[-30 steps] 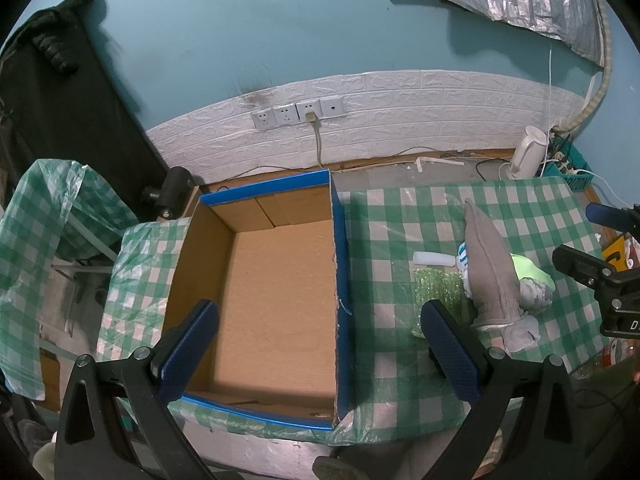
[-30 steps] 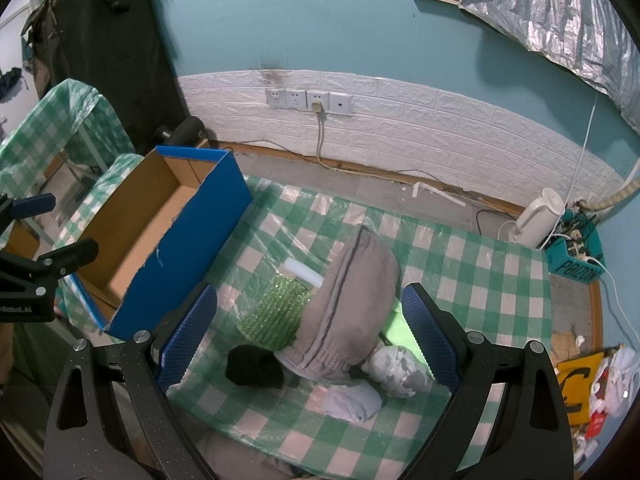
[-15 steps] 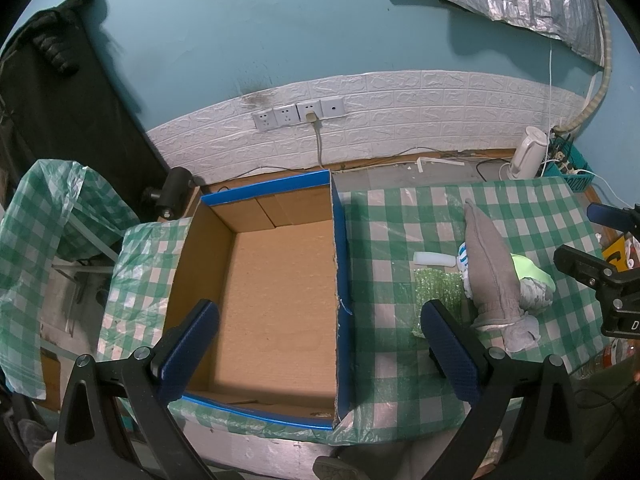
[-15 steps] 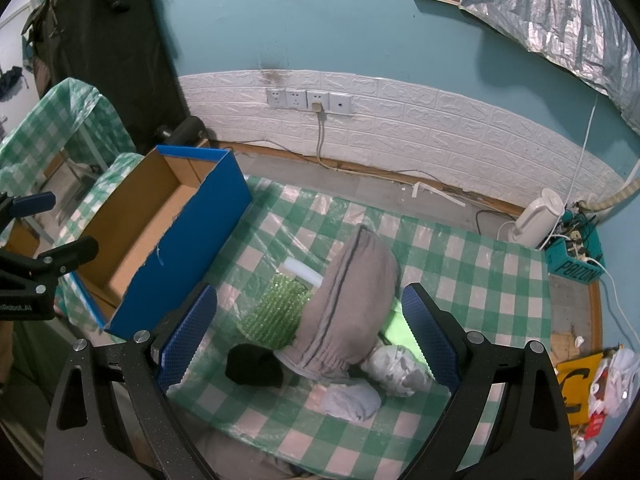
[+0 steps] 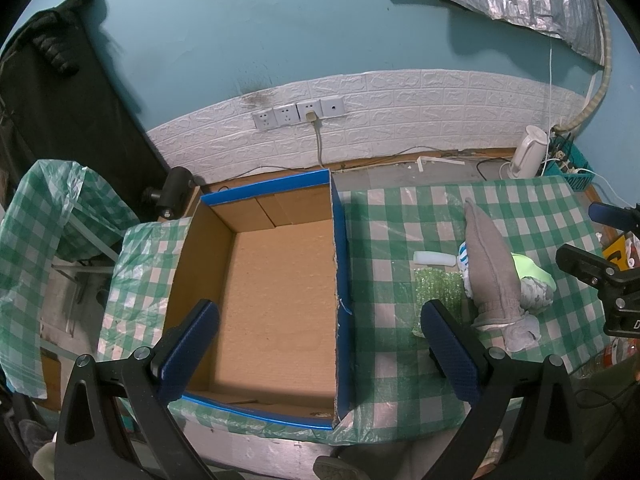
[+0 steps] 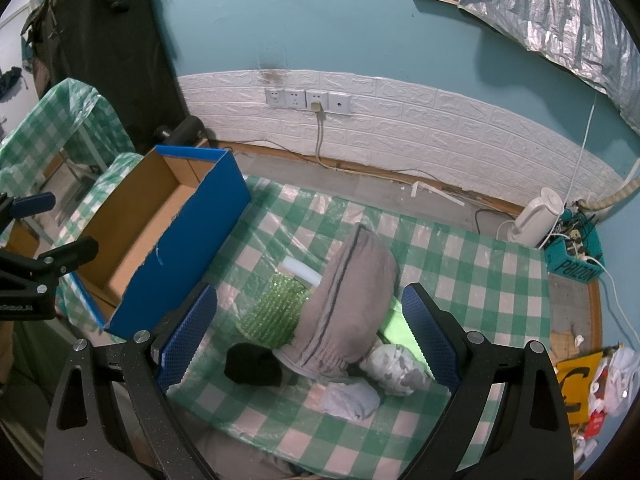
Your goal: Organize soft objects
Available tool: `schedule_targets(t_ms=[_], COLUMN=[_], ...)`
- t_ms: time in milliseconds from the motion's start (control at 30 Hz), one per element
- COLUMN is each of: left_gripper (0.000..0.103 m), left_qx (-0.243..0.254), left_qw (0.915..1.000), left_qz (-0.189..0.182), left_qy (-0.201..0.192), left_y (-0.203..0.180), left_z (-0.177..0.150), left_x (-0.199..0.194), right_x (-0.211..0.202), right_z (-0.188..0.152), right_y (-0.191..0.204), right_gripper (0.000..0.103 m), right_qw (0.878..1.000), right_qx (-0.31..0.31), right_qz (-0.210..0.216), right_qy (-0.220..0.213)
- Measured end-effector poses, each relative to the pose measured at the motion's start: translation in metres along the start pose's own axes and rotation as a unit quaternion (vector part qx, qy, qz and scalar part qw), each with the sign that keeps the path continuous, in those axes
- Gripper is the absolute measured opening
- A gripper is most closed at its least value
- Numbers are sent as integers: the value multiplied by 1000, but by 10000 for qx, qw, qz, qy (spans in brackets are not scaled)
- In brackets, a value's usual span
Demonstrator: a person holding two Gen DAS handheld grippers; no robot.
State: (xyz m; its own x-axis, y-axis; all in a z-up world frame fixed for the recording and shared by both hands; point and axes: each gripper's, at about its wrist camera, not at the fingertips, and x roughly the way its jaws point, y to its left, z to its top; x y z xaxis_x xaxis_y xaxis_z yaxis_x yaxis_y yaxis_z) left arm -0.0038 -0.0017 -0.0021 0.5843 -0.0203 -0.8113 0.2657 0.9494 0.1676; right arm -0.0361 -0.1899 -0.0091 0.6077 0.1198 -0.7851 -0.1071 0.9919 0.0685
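Note:
A blue cardboard box [image 5: 276,284] with nothing in it stands open on the left of the green-checked table [image 5: 384,232]; it also shows in the right wrist view [image 6: 176,236]. A pile of soft things lies to its right: a grey cloth [image 6: 346,304], a green bubble-wrap piece [image 6: 276,310], a black sock [image 6: 252,364], a lime cloth [image 6: 394,326], a pale patterned bundle [image 6: 394,368], a light grey sock [image 6: 352,396] and a white foam strip [image 6: 302,270]. My left gripper [image 5: 320,350] is open above the box's near edge. My right gripper [image 6: 308,336] is open above the pile.
A white kettle [image 6: 538,210] and a teal basket of cables [image 6: 576,252] stand on the floor at the right. Wall sockets [image 5: 300,114] with a cord are on the far wall. A covered chair [image 5: 40,216] stands at the left.

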Motion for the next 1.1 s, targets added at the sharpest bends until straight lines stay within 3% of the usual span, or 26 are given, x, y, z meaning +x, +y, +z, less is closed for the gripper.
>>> schedule_targets(t_ms=[533,1100], left_gripper=[102,102], left_qx=[40,521], left_qw=[10000,9964], left_qz=[26,12], left_qy=[39,665], left_y=[-1,-39], left_z=[-2,-12], left_x=[2,44], right_x=[1,29], right_z=[-1,-18], right_y=[-2,-25], right_gripper=[93,93], right_qw=[10000,9983], right_qx=[6,219], right_qz=[-21,-214], right_qy=[12,495])
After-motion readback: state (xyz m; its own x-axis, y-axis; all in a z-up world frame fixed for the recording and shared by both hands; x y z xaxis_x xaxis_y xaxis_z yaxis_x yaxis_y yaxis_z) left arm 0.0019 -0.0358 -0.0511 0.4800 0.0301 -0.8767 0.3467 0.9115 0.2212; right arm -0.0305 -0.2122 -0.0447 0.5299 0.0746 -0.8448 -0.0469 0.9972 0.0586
